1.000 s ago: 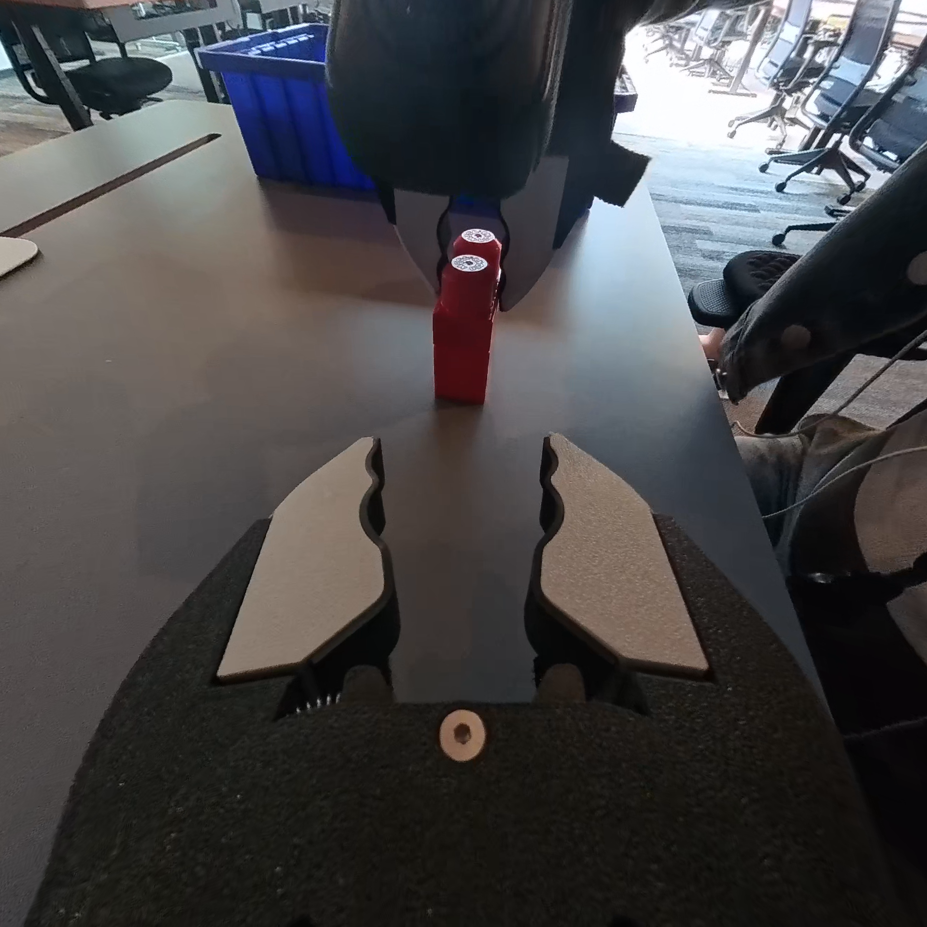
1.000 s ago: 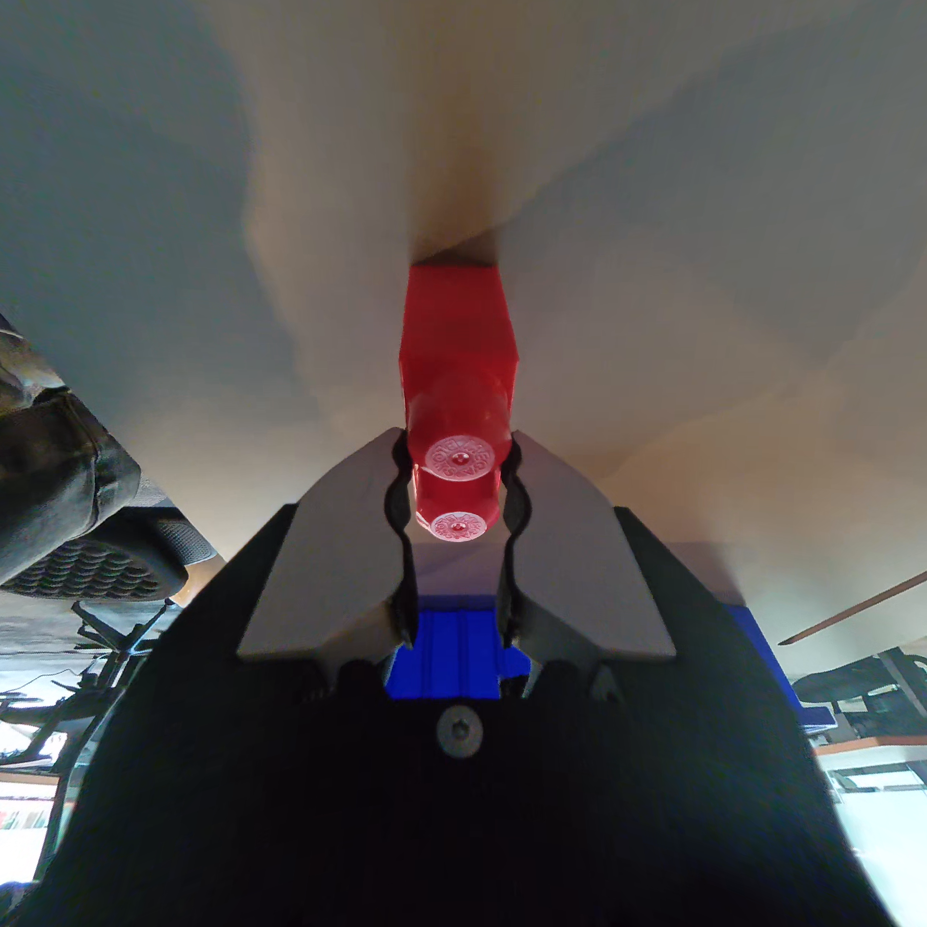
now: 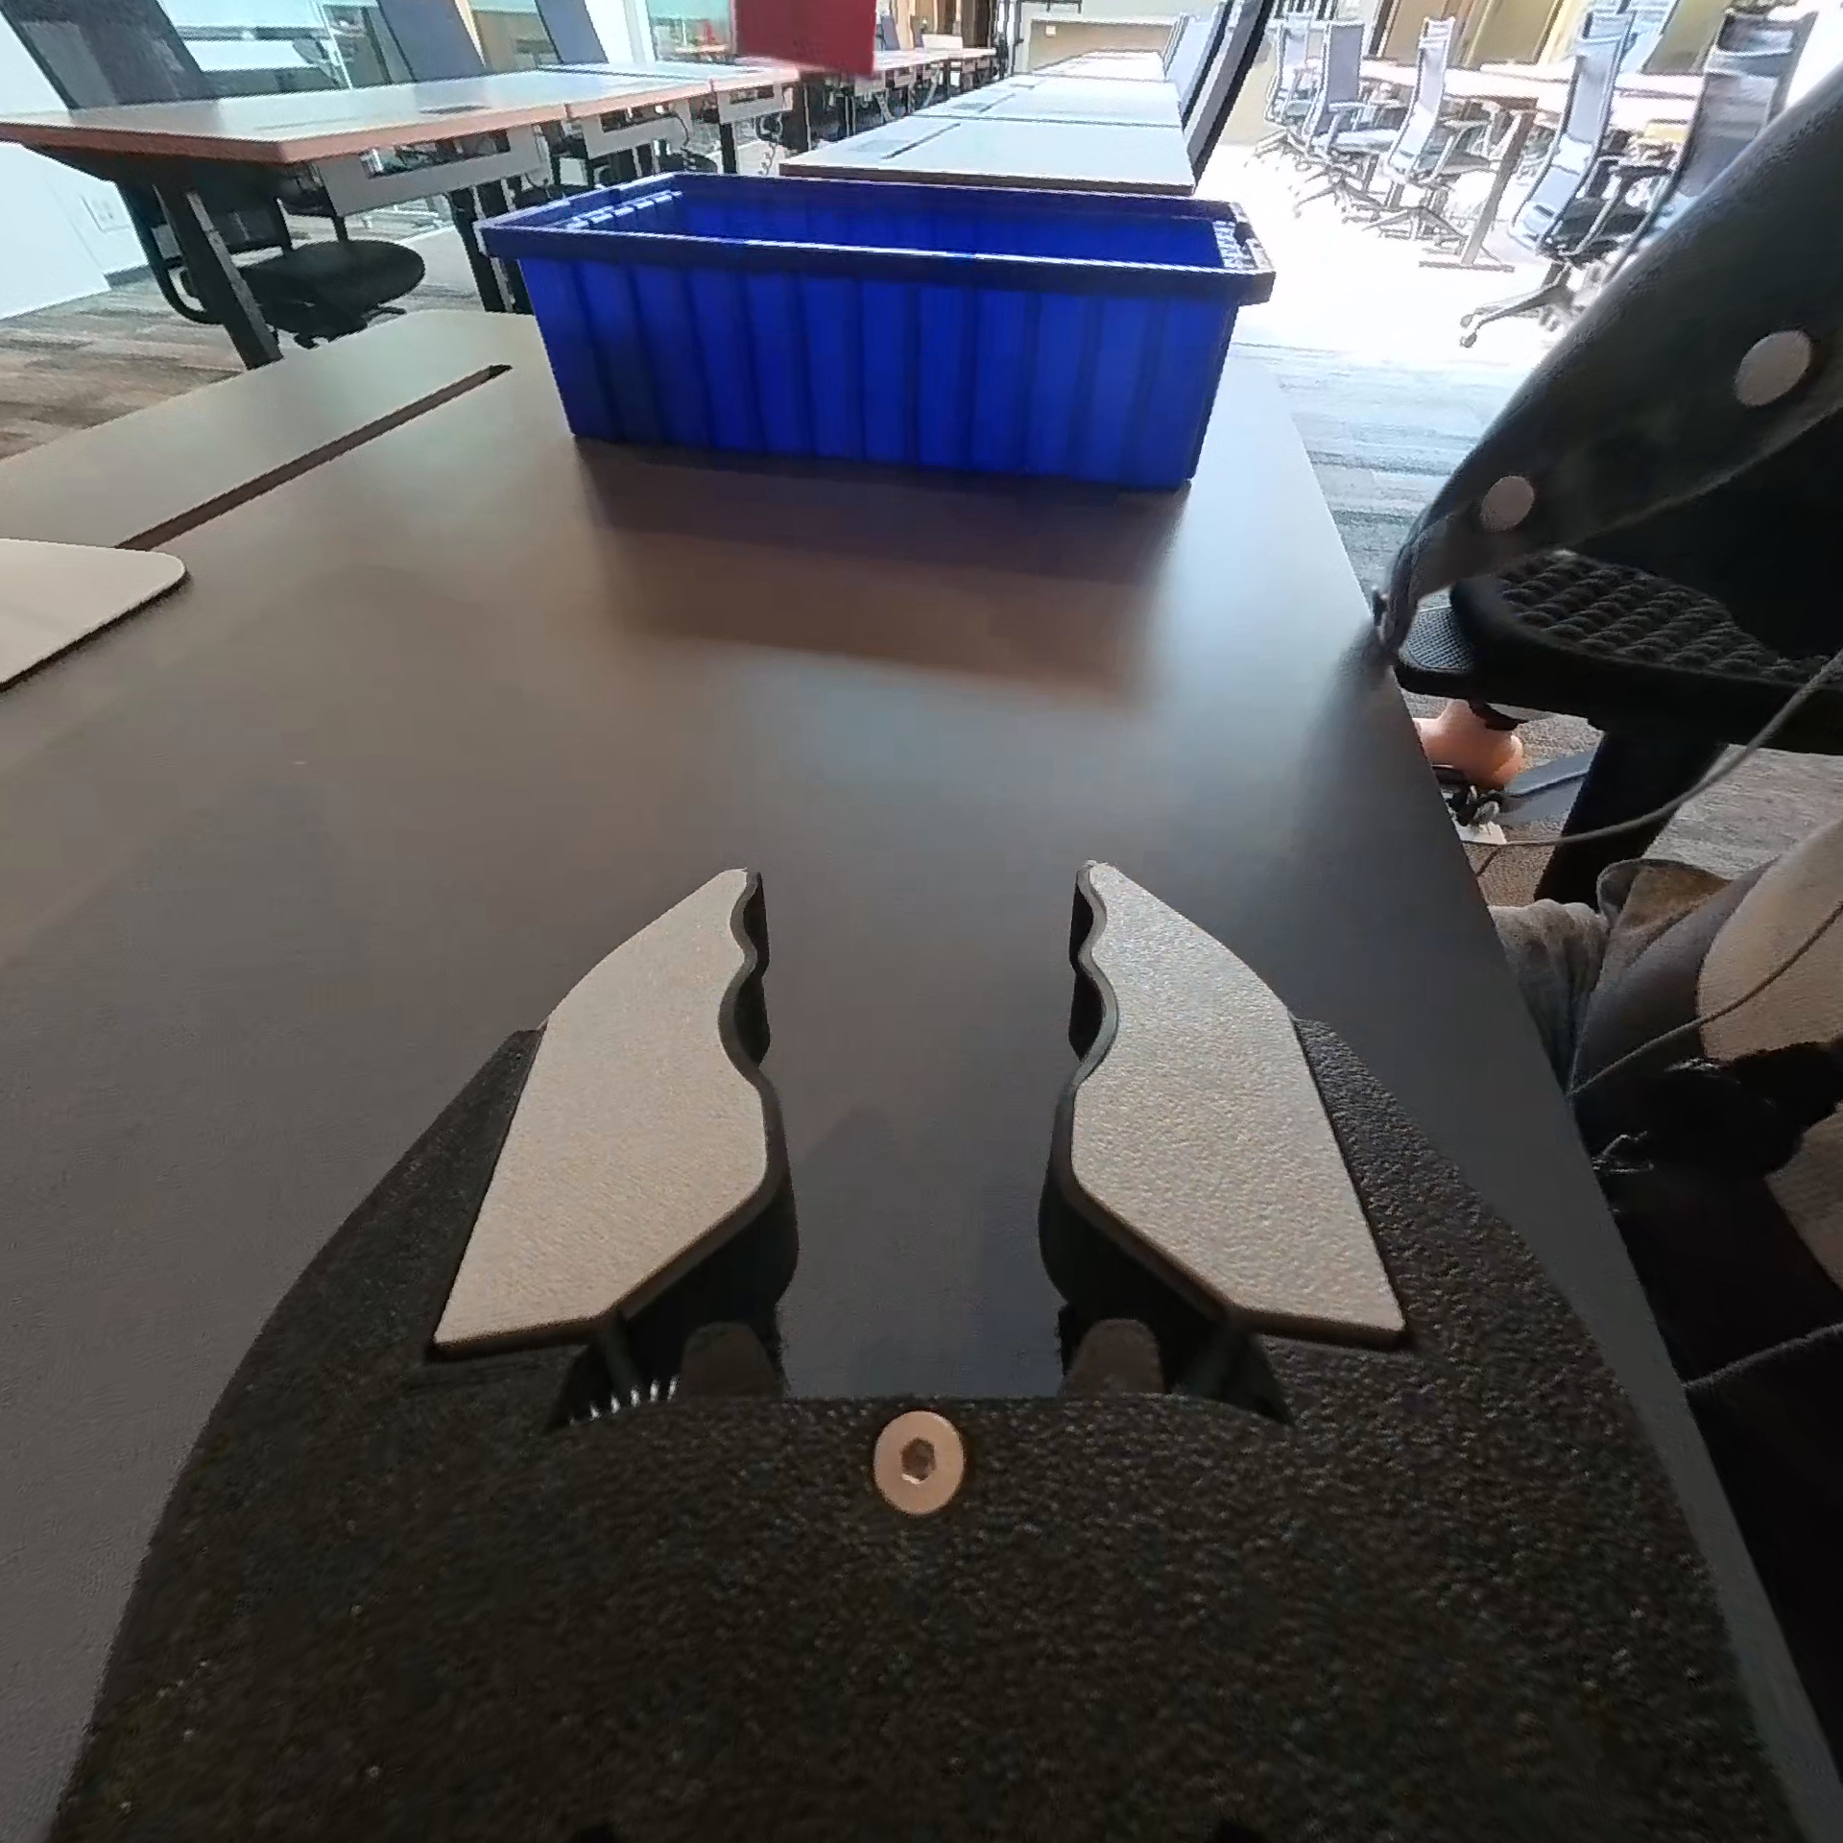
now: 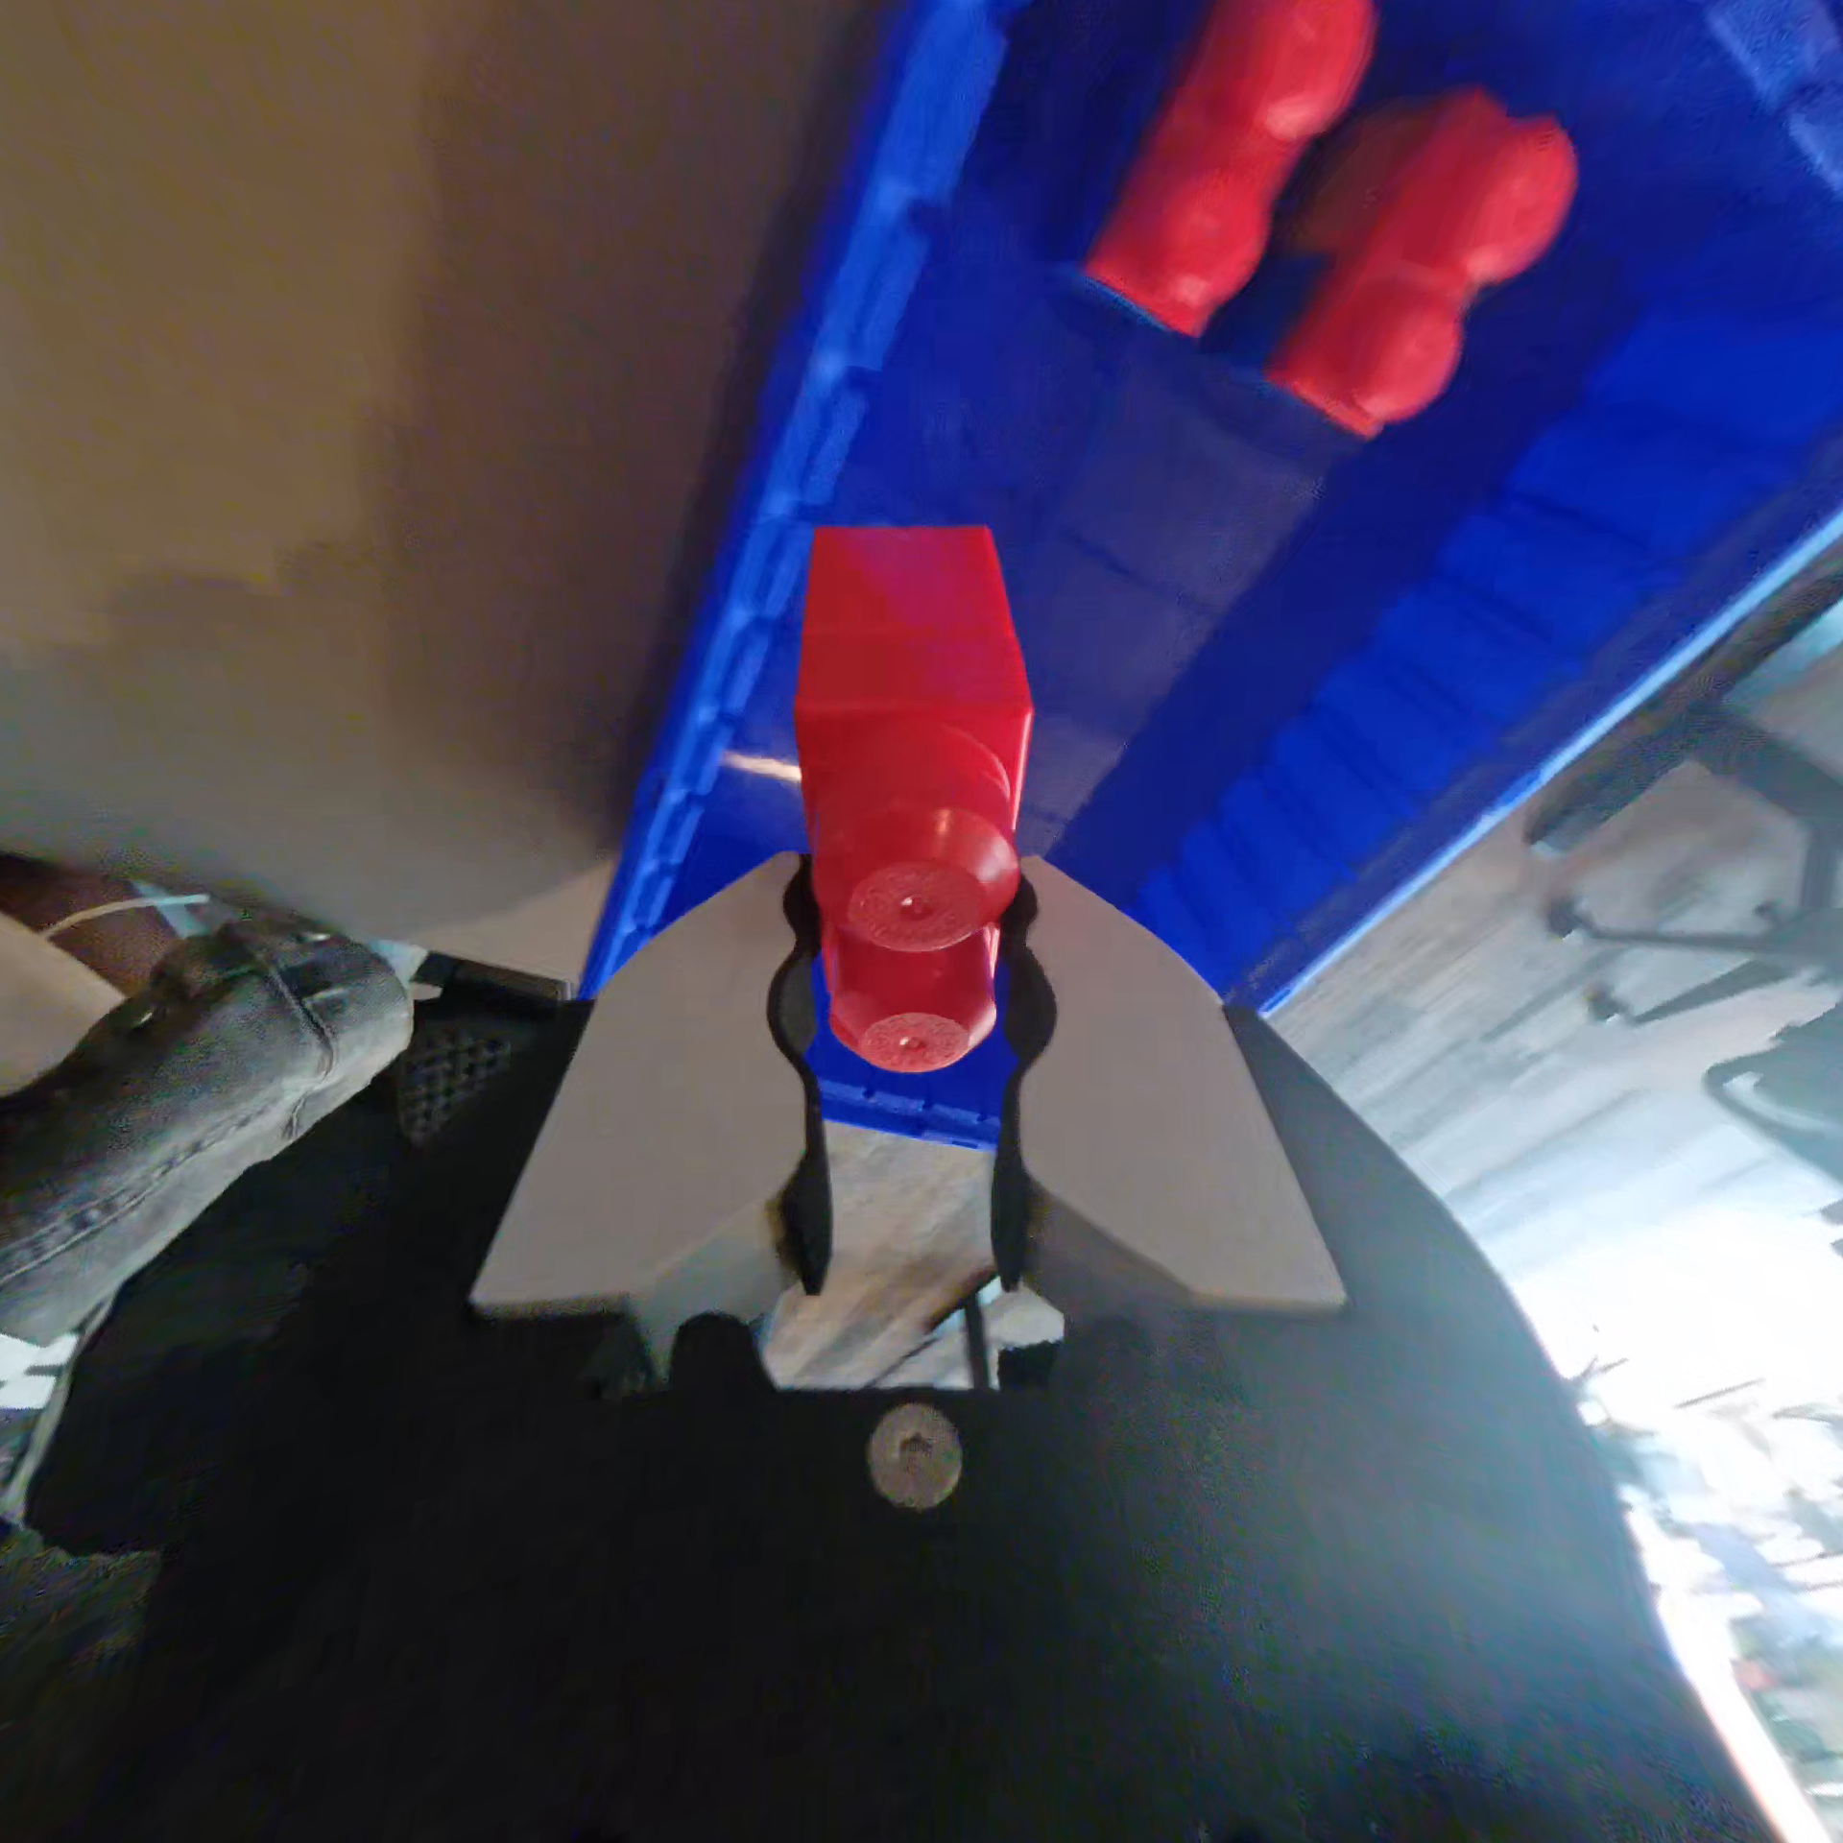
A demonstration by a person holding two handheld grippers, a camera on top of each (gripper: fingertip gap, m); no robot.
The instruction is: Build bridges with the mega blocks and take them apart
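Note:
My right gripper (image 4: 910, 898) is shut on a red mega block (image 4: 913, 718) by its two studs and holds it in the air over the near rim of the blue bin (image 4: 758, 598). Two more red blocks (image 4: 1326, 209) lie inside the bin. In the left wrist view the held red block (image 3: 803, 32) shows only as a red corner at the top edge, above the blue bin (image 3: 878, 339). My left gripper (image 3: 918, 878) is open and empty, low over the dark table (image 3: 499, 748), well short of the bin.
A pale flat pad (image 3: 70, 598) lies at the table's left edge. A slot (image 3: 319, 449) runs along the table's far left. The table's right edge (image 3: 1416, 758) borders a person's legs and an office chair (image 3: 1616, 638). Desks and chairs stand behind. Spacing between my two grippers at the tips: around 45 centimetres.
My right gripper has lifted the red block off the table and carried it up over the blue bin. The table in front of my left gripper no longer holds the block.

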